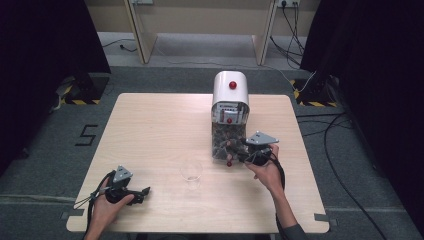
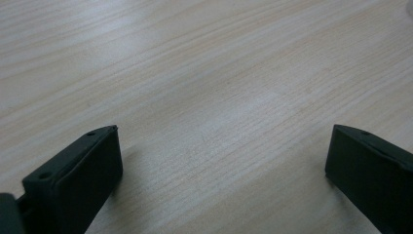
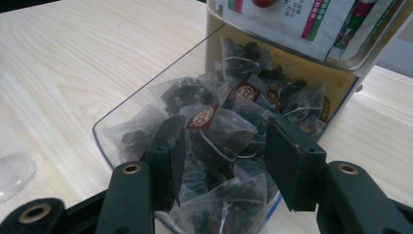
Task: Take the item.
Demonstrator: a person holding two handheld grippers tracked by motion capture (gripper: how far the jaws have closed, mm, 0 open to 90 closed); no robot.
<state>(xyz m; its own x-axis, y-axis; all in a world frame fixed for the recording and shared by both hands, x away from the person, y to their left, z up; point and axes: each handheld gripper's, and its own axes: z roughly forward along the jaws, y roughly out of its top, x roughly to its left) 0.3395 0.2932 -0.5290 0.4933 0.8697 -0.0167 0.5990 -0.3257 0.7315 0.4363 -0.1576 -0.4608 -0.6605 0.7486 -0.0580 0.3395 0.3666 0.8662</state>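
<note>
A white tea-bag dispenser (image 1: 230, 92) with a red knob stands at the table's far middle. Its clear drawer (image 3: 146, 95) is pulled out and heaped with several pyramid tea bags of dark leaves. My right gripper (image 3: 224, 146) hovers over the drawer with its jaws apart on either side of a tea bag with a red tag (image 3: 214, 134); the pads do not visibly press on it. In the high view the right gripper (image 1: 239, 150) is at the drawer's front. My left gripper (image 1: 145, 192) rests low at the near left, and its jaws (image 2: 221, 146) stand wide open over bare wood.
An empty clear glass (image 1: 191, 172) stands on the wooden table (image 1: 150, 130) between the two hands, near the front, and its rim shows as a glass edge (image 3: 12, 173) in the right gripper view. Paper packets (image 3: 292, 19) sit in the dispenser's upper part. Cables lie on the floor at right.
</note>
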